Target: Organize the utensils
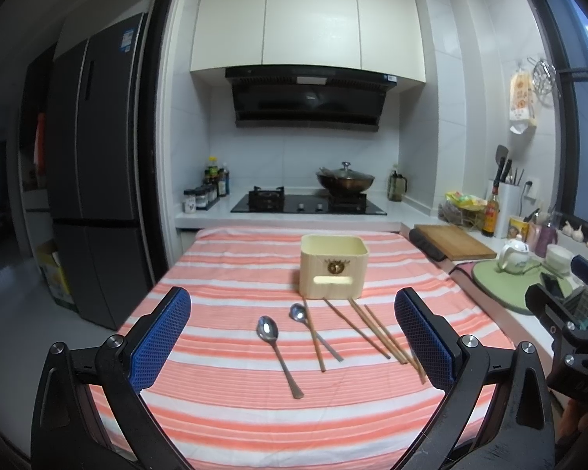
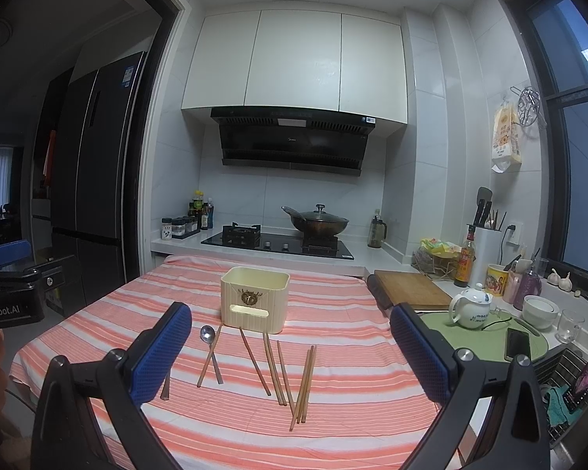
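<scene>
A cream square utensil holder stands on the striped cloth; it also shows in the right wrist view. In front of it lie two metal spoons and several wooden chopsticks. In the right wrist view one spoon and the chopsticks lie between the fingers. My left gripper is open and empty above the near spoons. My right gripper is open and empty above the chopsticks.
The table's red-and-white striped cloth ends at a counter with a hob and wok. To the right are a wooden cutting board, a white teapot on a green mat, cups, a phone and a sink. A fridge stands left.
</scene>
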Available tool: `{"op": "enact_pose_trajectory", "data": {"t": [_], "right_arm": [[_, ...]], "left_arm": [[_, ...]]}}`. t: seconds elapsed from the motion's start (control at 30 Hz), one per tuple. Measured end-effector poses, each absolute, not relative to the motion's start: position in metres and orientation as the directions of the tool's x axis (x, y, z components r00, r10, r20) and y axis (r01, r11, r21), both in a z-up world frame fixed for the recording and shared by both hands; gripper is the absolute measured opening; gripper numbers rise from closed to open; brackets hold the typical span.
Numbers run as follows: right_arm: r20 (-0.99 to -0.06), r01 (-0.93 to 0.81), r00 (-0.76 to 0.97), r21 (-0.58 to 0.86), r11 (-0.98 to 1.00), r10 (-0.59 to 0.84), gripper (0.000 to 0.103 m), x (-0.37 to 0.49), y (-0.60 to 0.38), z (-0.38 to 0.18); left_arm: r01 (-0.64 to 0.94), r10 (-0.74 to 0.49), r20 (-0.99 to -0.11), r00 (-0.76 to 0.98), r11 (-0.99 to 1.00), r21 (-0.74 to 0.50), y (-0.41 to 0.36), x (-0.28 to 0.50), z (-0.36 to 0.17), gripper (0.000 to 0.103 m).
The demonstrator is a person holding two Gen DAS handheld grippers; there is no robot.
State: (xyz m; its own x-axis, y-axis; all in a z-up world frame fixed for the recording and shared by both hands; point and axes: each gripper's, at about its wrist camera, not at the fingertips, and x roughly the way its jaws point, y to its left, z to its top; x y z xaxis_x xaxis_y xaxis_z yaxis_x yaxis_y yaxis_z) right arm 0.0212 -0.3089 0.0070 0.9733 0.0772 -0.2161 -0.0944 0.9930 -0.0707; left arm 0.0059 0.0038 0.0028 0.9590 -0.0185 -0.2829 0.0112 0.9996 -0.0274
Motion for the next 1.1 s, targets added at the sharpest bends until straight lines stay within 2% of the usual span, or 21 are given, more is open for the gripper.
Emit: {"op": "enact_pose_trajectory", "data": {"t": [1.1], "right_arm": [[-0.228, -0.097, 0.971, -0.069, 0.993, 0.079, 0.103, 0.0258, -0.3117, 0.0068]], "left_arm": [[0.012, -0.022, -0.295, 0.955, 0.999, -0.036, 0.0038, 0.0115, 0.0026, 0.103]]}}
